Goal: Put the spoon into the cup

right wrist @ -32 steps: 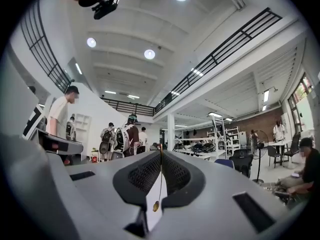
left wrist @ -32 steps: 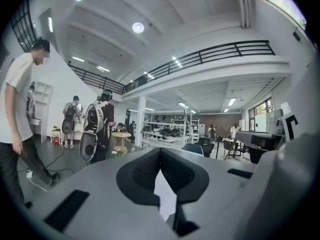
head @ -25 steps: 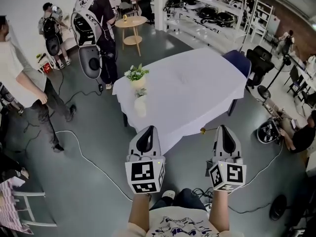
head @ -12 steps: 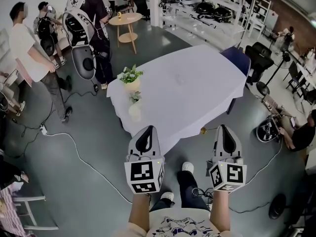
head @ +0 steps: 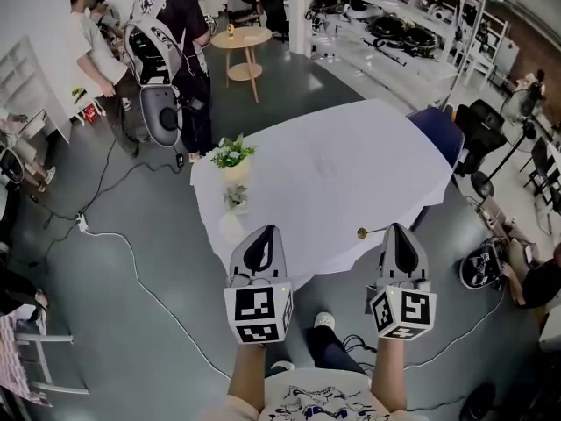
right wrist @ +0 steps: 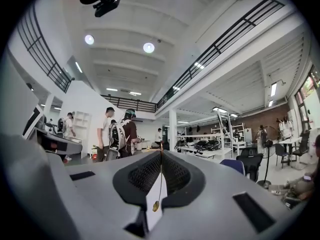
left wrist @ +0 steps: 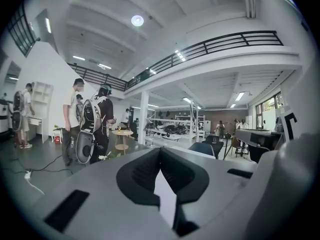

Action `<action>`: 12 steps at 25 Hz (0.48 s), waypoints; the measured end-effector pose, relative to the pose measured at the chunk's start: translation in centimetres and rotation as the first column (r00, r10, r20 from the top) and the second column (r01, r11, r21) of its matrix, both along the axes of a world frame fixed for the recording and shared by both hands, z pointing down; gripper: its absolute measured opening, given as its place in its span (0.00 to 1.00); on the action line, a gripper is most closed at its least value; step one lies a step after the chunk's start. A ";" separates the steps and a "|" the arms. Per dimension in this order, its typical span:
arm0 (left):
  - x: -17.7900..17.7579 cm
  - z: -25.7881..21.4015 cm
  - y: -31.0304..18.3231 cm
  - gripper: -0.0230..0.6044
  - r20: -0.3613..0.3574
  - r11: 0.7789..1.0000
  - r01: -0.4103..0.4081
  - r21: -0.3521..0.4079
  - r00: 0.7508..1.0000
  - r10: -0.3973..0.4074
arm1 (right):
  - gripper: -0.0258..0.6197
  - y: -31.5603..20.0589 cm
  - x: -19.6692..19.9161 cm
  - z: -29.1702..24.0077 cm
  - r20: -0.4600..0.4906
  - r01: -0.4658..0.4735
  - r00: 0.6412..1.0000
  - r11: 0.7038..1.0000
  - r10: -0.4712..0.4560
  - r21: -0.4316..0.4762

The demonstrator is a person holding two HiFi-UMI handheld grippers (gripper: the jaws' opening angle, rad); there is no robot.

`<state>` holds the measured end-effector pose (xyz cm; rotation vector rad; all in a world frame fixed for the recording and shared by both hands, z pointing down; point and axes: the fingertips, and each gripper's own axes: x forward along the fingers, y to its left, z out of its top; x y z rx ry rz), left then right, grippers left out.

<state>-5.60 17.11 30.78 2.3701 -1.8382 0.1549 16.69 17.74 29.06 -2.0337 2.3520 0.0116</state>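
A thin gold spoon (head: 362,232) sticks out leftward from my right gripper (head: 400,228), which is shut on its handle. In the right gripper view the spoon (right wrist: 156,205) hangs between the closed jaws of the right gripper (right wrist: 161,155), bowl end low. My left gripper (head: 260,231) is shut with nothing in it; in its own view the left gripper (left wrist: 160,151) has its jaw tips touching. A pale white cup (head: 230,226) stands near the left front edge of the white-clothed table (head: 351,174), ahead of and just left of my left gripper. Both grippers hover over the floor, short of the table.
A potted plant (head: 232,153) and a smaller sprig (head: 235,196) stand on the table behind the cup. A blue chair (head: 441,130) is at the table's far right. Two people (head: 171,51) with backpacks stand far left. Cables (head: 131,253) cross the floor.
The table has drawn closer to both grippers and its near edge now lies just in front of them. The people at the left have shifted. Both grippers keep the same pose, spoon still held.
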 end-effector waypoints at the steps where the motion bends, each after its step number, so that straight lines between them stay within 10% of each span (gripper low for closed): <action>1: 0.9 -0.3 -1.5 0.06 0.001 1.000 0.012 0.000 1.000 -0.012 | 0.07 -1.8 0.8 -0.3 -0.002 0.014 1.000 1.000 -0.014 0.001; 12: 5.5 -1.0 -11.9 0.06 -0.005 0.991 0.131 0.018 0.991 -0.131 | 0.07 -14.9 5.5 -1.2 -0.015 0.137 0.991 0.990 -0.136 0.024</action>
